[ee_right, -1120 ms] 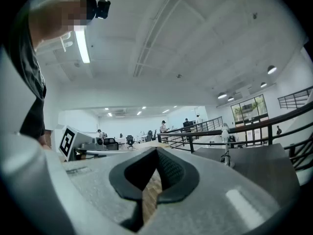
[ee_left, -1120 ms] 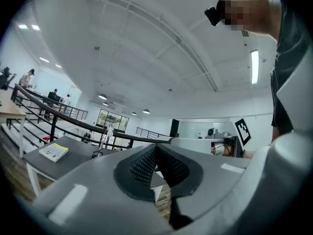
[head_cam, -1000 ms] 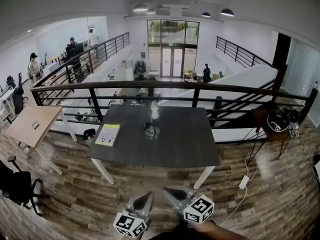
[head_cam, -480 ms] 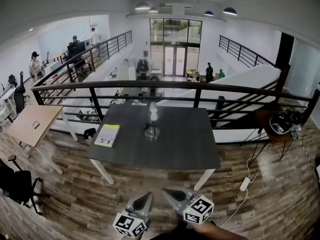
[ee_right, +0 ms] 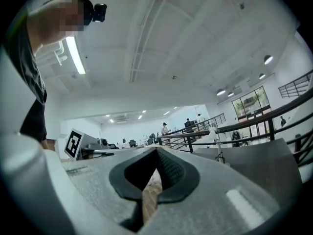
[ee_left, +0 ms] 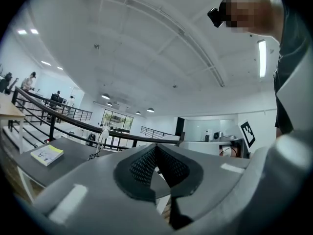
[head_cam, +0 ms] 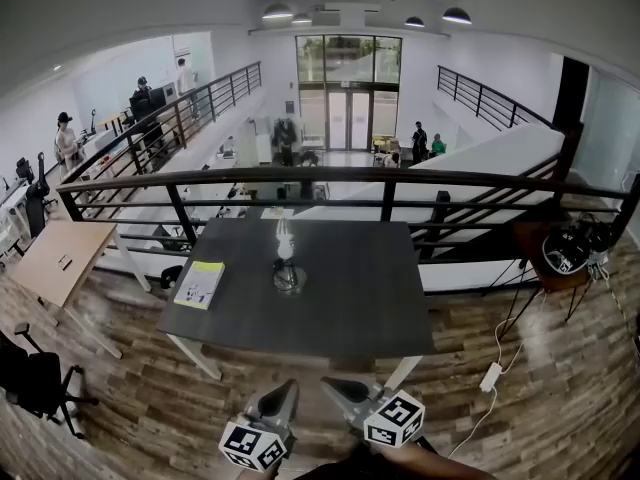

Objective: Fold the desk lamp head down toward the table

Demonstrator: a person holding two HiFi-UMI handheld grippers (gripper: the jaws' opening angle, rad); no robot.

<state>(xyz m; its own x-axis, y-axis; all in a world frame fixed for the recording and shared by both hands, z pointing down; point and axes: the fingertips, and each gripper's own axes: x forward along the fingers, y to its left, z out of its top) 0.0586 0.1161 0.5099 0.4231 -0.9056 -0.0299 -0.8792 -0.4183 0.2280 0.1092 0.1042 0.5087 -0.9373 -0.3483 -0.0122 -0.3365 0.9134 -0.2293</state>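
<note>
While the desk lamp (head_cam: 285, 260) stands untouched on the dark worktop (head_cam: 350, 293), no part of the fold is judged to be done. Its pale head is seen raised above the round base on a slim stem (the joint itself is too small to be made out). It is placed a little left of the worktop's middle. A yellow booklet (head_cam: 200, 284) lies apart from it, toward the left edge, and a black railing (head_cam: 330, 178) runs behind the far edge.

The left hand-held gripper (head_cam: 289, 388) and the right hand-held gripper (head_cam: 331, 384) are held side by side at the bottom of the head view. Both are over the wooden floor (head_cam: 520, 388), on the near side of the worktop and well apart from the lamp. In the left gripper view the dark pads are shown meeting at their tips, with nothing caught between them. The same is shown in the right gripper view, so both are closed and empty. The lamp is seen far ahead in each of these views.

Everything is therefore left to be done. The worktop has to be reached and at least one pair of jaws opened. The lamp head or its arm then has to be taken and brought down toward the surface. The base may need to be steadied meanwhile, since a light lamp is judged likely to tip.
</note>
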